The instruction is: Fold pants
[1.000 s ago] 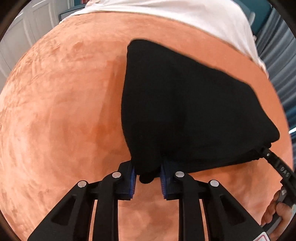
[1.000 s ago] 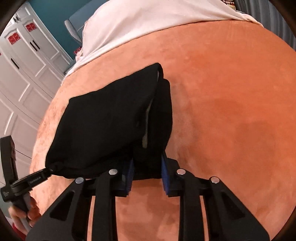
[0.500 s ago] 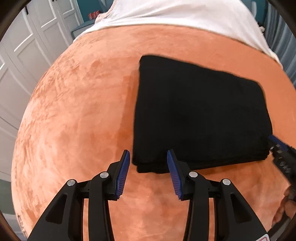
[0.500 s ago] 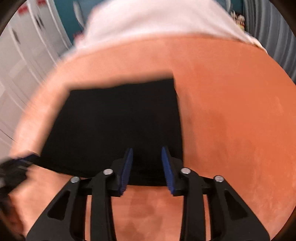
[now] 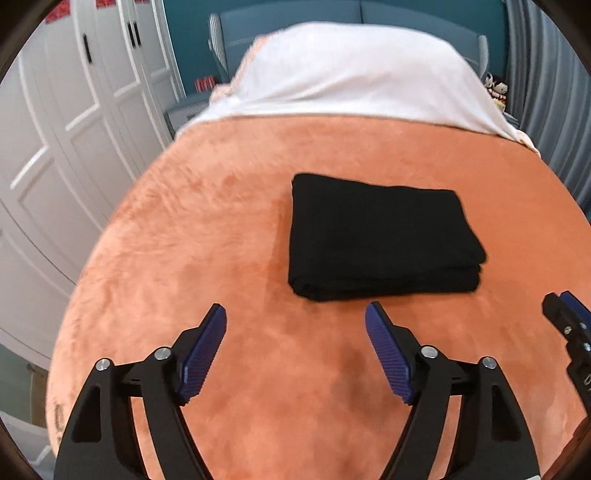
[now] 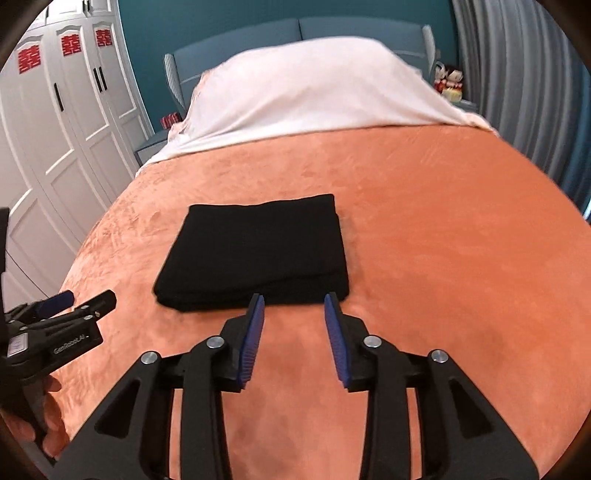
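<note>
The black pants [image 5: 376, 236] lie folded into a flat rectangle on the orange blanket [image 5: 184, 240], also seen as black pants [image 6: 258, 251] in the right wrist view. My left gripper [image 5: 295, 314] hovers in front of the near edge, jaws opening wide, nothing between them. My right gripper [image 6: 293, 301] hangs just short of the pants' near right corner, jaws opening, nothing pinched. The left gripper's tip [image 6: 74, 299] shows at the left of the right wrist view, and the right gripper's tip [image 5: 565, 314] at the right of the left wrist view.
A white cover [image 6: 314, 88] drapes the pillows at the head of the bed, before a blue headboard [image 6: 295, 33]. White wardrobe doors [image 6: 55, 122] stand left of the bed; grey curtains [image 6: 524, 81] hang on the right. Figurines [image 6: 448, 83] sit on a nightstand.
Both grippers let go of the pants' near edge, opened, and drew back and up. The pants now lie flat as a folded rectangle, smaller in both views.
</note>
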Tool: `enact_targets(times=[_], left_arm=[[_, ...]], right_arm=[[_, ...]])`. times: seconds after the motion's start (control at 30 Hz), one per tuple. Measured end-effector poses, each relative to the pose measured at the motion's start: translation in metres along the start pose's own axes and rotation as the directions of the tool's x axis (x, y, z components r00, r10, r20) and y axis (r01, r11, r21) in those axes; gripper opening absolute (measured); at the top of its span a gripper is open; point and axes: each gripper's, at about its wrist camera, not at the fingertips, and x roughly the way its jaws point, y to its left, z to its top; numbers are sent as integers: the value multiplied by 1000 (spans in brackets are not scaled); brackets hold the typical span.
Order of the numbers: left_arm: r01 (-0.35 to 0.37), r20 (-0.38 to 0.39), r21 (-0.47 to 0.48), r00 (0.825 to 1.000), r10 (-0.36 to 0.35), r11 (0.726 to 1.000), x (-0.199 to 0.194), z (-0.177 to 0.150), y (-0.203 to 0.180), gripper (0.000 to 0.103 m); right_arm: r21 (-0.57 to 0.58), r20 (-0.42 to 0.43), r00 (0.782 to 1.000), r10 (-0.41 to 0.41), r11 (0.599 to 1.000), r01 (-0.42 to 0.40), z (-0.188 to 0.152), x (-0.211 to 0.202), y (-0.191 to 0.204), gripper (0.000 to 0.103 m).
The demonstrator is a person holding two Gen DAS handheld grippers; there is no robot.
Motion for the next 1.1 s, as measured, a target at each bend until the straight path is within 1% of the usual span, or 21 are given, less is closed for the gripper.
enact_targets(times=[0.1, 0.17, 0.2, 0.33, 0.4, 0.43, 0.47, 0.73, 0.93, 1.1], left_arm=[[3, 34, -11, 999, -2, 1000, -36, -15, -1, 82], [24, 39, -25, 999, -23, 999, -56, -23, -2, 82], [33, 45, -28, 998, -32, 999, -64, -27, -2, 82], [2, 74, -15, 997, -1, 1000, -89, -40, -1, 82], [2, 82, -22, 997, 0, 1000, -99, -46, 2, 82], [9, 80, -28, 997, -7, 1000, -104, -50, 4, 82], [11, 77, -33, 997, -9, 999, -106, -53, 6, 82], [18, 75, -50, 997, -14, 999, -127, -76, 16, 82], [11, 80, -38, 997, -8, 999, -134, -83, 15, 82], [10, 80, -39, 997, -7, 999, -136, -86, 15, 82]], right_arm=[[15, 17, 1000, 16, 1000, -17, -10, -26, 8, 38], [5, 32, 999, 8, 1000, -8, -18, -44, 13, 45], [5, 40, 999, 8, 1000, -8, -21, -51, 13, 45], [10, 58, 998, 20, 1000, -20, -32, -79, 20, 45], [5, 72, 997, 13, 1000, -13, -37, -91, 22, 47], [1, 76, 997, 10, 1000, -11, -39, -97, 24, 50], [1, 81, 997, 11, 1000, -11, -41, -101, 23, 51], [-29, 94, 995, 22, 999, -19, -57, -128, 39, 52], [-45, 91, 995, 30, 999, -26, -65, -137, 46, 52], [-41, 100, 995, 24, 999, -20, -67, -141, 48, 55]])
